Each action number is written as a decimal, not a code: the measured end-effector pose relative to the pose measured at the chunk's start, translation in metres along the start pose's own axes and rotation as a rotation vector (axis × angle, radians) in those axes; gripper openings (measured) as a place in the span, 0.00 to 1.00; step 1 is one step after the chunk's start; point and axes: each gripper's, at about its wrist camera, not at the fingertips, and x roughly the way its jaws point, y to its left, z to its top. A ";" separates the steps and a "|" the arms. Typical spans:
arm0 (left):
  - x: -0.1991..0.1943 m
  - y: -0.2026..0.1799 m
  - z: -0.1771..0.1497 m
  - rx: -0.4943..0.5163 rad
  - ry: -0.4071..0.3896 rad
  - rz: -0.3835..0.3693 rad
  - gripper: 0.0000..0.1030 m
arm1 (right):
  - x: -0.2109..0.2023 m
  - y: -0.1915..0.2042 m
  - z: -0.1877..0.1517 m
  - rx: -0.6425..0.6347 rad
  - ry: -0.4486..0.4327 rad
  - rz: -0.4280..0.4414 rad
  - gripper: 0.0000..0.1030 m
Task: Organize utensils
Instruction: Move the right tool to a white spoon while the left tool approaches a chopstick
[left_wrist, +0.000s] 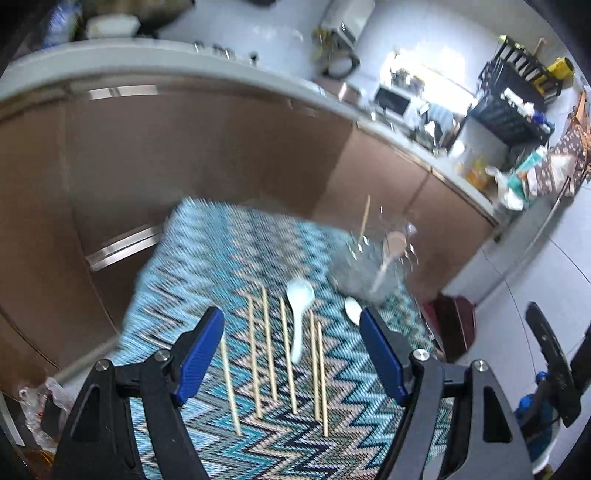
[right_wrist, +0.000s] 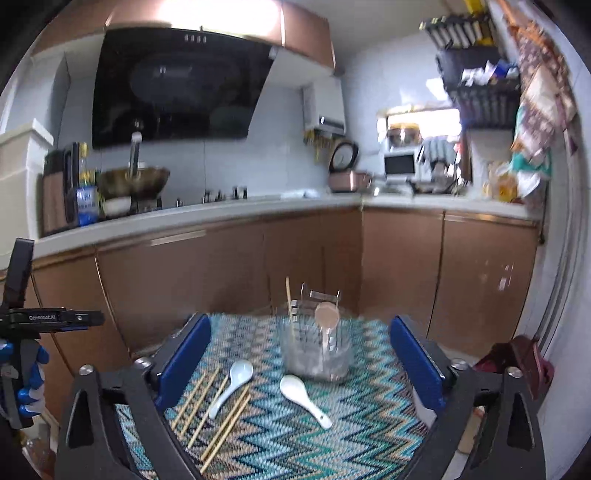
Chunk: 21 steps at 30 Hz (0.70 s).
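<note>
Several wooden chopsticks (left_wrist: 269, 354) lie in a row on the zigzag-patterned cloth (left_wrist: 221, 258), with a white spoon (left_wrist: 300, 317) among them. A second white spoon (right_wrist: 304, 400) lies nearer the clear glass holder (left_wrist: 365, 269), which holds one chopstick and a brown wooden spoon (left_wrist: 391, 251). My left gripper (left_wrist: 291, 354) is open and empty above the chopsticks. My right gripper (right_wrist: 299, 369) is open and empty, facing the holder (right_wrist: 316, 350), the chopsticks (right_wrist: 218, 406) and the first spoon (right_wrist: 232, 384).
Brown kitchen cabinets (right_wrist: 221, 269) with a white counter stand behind the table. A wok (right_wrist: 133, 182) sits on the stove, a rice cooker (right_wrist: 347, 173) and dish rack further right. A dark red stool (right_wrist: 517, 362) stands right of the table.
</note>
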 end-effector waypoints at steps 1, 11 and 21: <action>0.012 -0.001 -0.001 0.000 0.029 -0.008 0.72 | 0.010 -0.003 -0.004 0.005 0.030 0.008 0.82; 0.122 -0.003 0.005 -0.032 0.255 -0.026 0.47 | 0.080 -0.025 -0.041 0.048 0.221 0.055 0.65; 0.211 0.000 0.010 -0.025 0.440 0.024 0.34 | 0.134 -0.043 -0.073 0.066 0.351 0.081 0.62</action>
